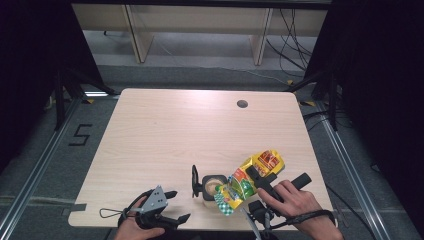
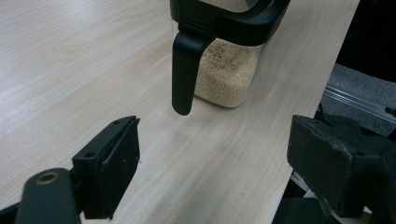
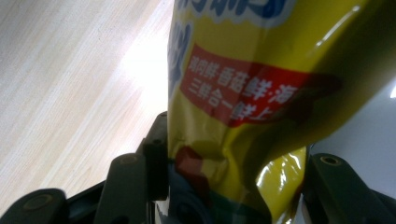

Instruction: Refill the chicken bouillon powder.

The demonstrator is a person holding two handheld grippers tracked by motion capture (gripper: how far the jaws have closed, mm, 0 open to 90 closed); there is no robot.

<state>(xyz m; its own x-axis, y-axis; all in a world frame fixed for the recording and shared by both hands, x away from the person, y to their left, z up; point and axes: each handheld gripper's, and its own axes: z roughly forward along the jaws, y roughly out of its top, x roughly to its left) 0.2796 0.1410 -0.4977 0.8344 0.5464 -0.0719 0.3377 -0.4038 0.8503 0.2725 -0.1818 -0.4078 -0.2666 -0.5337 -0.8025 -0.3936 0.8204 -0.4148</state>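
A clear jar (image 1: 212, 186) with a black rim stands near the table's front edge, its black lid (image 1: 195, 181) flipped up on the left side. In the left gripper view the jar (image 2: 226, 70) holds pale granules, and the black lid flap (image 2: 184, 70) hangs down its side. A yellow seasoning bag (image 1: 250, 177) is tilted with its lower end over the jar's mouth. My right gripper (image 1: 256, 178) is shut on the bag (image 3: 243, 93), with a hand behind it. Left of the jar, my left gripper (image 1: 179, 205) is open with nothing between its fingers (image 2: 112, 163).
The light wooden table (image 1: 175, 130) has a round cable hole (image 1: 242, 104) at the back right. Grey floor, metal rails and a wooden bench lie beyond the table. The jar stands close to the table's front edge (image 2: 299, 116).
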